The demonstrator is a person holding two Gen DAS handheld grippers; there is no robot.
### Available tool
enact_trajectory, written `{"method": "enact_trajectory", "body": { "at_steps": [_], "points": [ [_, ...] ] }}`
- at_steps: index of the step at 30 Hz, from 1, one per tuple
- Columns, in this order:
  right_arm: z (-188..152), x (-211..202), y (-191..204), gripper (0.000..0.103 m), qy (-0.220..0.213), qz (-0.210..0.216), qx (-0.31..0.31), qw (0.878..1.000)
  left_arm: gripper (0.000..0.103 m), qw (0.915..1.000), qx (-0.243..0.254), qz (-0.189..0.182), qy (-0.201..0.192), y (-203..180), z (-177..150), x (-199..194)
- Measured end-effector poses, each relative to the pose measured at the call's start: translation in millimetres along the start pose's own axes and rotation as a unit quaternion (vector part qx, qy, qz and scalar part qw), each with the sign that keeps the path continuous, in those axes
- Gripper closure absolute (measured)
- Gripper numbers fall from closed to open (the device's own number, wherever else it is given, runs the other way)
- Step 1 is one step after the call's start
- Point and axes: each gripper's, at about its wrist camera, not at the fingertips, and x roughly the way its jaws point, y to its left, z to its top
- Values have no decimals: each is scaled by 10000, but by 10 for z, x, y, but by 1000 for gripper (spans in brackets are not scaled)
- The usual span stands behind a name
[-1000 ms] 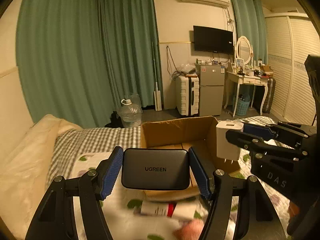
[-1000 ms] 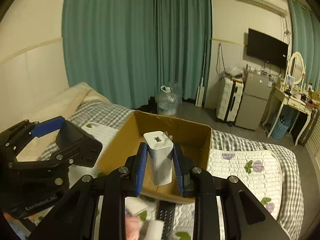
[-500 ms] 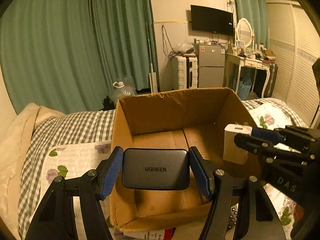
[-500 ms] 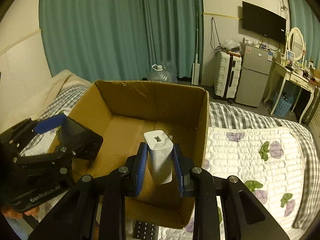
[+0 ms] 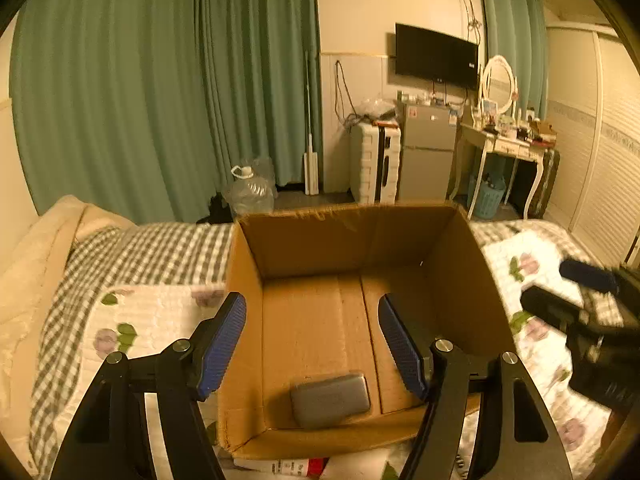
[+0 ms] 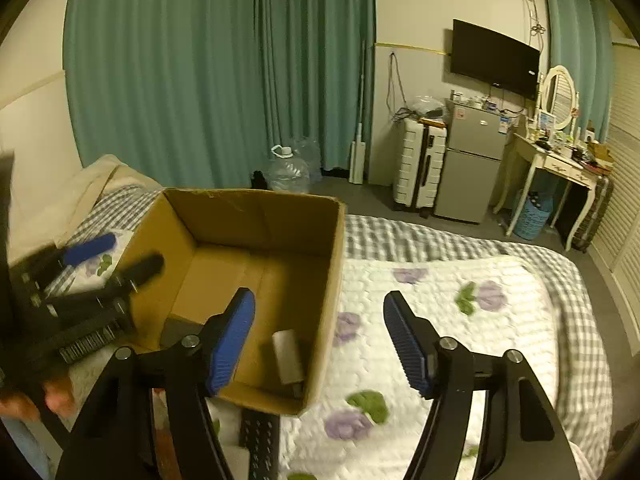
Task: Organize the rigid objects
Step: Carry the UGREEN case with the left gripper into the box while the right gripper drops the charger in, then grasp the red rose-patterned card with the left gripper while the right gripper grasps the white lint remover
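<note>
One cardboard box (image 5: 344, 240), one grey charger (image 5: 330, 399), one white adapter (image 6: 287, 356), two tools (image 5: 312, 344) (image 6: 319, 340)

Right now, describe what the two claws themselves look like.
Both match: the left claw and the right claw have black angular frames, silver screw heads at the joints, and blue ribbed pads lining the fingers. White lettering on the left one's side is blurred. No cables or sleeves show.

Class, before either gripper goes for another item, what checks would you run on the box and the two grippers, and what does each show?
1. Left gripper open, holding nothing: ok.
2. Right gripper open, holding nothing: ok.
3. Flat grey charger block lying on the floor of the brown cardboard box: ok.
4. White rectangular charger inside box: ok.
5. Next item to pick: cannot tell.
</note>
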Motion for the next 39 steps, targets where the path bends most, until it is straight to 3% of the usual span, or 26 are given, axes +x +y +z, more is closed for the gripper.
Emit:
{"method": "enact_trajectory", "body": {
  "at_steps": [7, 13, 19, 23, 32, 33, 35, 39],
  "points": [
    [-49, -692, 8, 32, -126, -207, -116, 9996, 31, 9999, -10, 31, -157, 69, 48, -629],
    [-270, -1020, 184, 32, -96, -185, -148, 9997, 30, 10000, -72, 40, 10, 148, -299, -996],
    [-756, -821, 481, 32, 410, -199, -335, 9984, 30, 9994, 32, -4, 338, 114, -852, -989],
    [-1134, -568, 589, 32, 920, 12, -311, 9953, 30, 9973, -15, -82, 726, 159, -1151, -818],
    [-1483, -142, 759, 33, 1550, 180, -555, 9862, 30, 9936, -16, -111, 1124, 183, -1409, -589],
    [-1496, -109, 772, 35, 1583, 213, -568, 9855, 30, 9933, -20, -113, 1153, 186, -1415, -573],
    [-1511, -70, 786, 59, 1668, 241, -618, 9838, 30, 9927, -2, -107, 1203, 174, -1428, -556],
    [-1448, -154, 704, 59, 1429, 404, -440, 9879, 30, 9918, 49, -187, 1265, 145, -1438, -546]
  ]
}}
